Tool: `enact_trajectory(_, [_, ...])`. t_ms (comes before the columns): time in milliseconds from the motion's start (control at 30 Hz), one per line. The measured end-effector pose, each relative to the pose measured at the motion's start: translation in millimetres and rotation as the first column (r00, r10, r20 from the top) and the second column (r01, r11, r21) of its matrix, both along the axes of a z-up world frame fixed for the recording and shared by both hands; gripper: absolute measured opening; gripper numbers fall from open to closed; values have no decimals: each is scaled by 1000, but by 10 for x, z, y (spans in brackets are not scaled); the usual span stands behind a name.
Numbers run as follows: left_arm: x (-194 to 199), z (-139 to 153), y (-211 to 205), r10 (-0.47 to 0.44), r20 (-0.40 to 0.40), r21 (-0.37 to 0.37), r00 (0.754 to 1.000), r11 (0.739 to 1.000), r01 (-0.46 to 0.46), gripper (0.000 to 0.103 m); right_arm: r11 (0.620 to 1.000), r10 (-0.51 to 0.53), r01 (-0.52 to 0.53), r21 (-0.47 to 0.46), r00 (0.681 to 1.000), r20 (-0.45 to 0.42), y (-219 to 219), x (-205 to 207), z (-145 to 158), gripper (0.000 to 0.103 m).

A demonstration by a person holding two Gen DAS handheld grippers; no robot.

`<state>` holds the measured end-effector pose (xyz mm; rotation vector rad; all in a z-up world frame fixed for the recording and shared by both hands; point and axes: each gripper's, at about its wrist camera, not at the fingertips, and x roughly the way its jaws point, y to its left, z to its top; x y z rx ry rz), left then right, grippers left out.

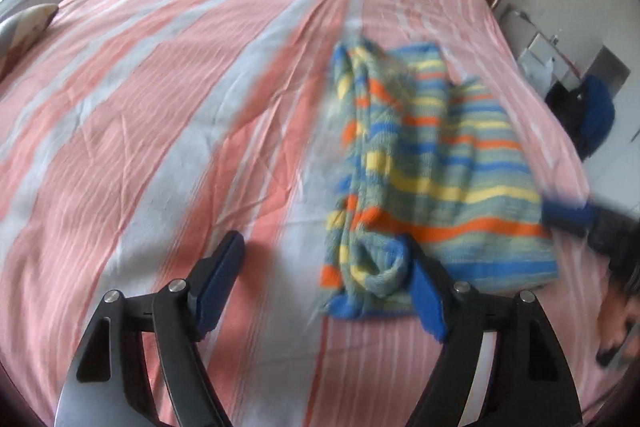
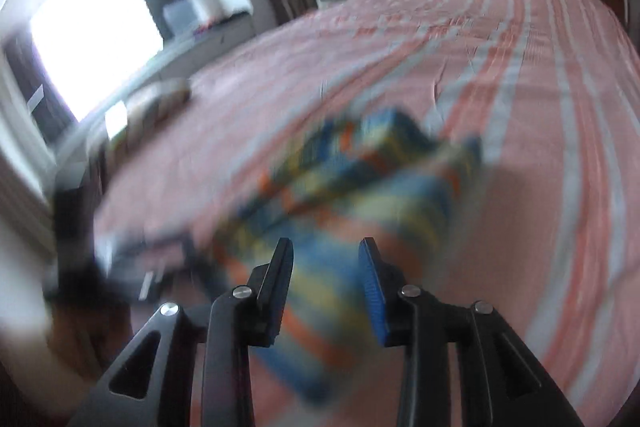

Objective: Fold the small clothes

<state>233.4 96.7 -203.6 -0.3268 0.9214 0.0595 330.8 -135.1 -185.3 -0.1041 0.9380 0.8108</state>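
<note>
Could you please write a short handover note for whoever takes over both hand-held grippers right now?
Left hand-held gripper: open, holding nothing, low over the bed at the near left corner of the garment.
Right hand-held gripper: open, empty, above the garment's near edge; view blurred.
The small knitted garment with blue, yellow and orange stripes lies on the pink and white striped bedsheet, its left side bunched over the body.
Done: seemingly a first side fold.
Left: smooth it and finish folding.
</note>
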Motion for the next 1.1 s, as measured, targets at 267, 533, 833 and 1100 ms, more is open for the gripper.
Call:
enact_trajectory(267, [-36,445,122,-41,95,-19,995,999,43,90,990,-67,70,-121,997,29,-247,-365,-264,37])
enact_trajectory(533, [1011,414,-16,-82,41,114,996,991,77,90,995,-88,95,-43,985,148,-4,-226,97,37])
enact_trajectory(833, [611,208,479,53,-26,49,998,997,-51,77,987,-121,133,-87,985,126,229,-200,-381,37])
enact_trajectory(1100, [316,35,23,-102,-48,-26,994,995,101,95,978,-193,203,-53,970,146,-12,-545,-206,48])
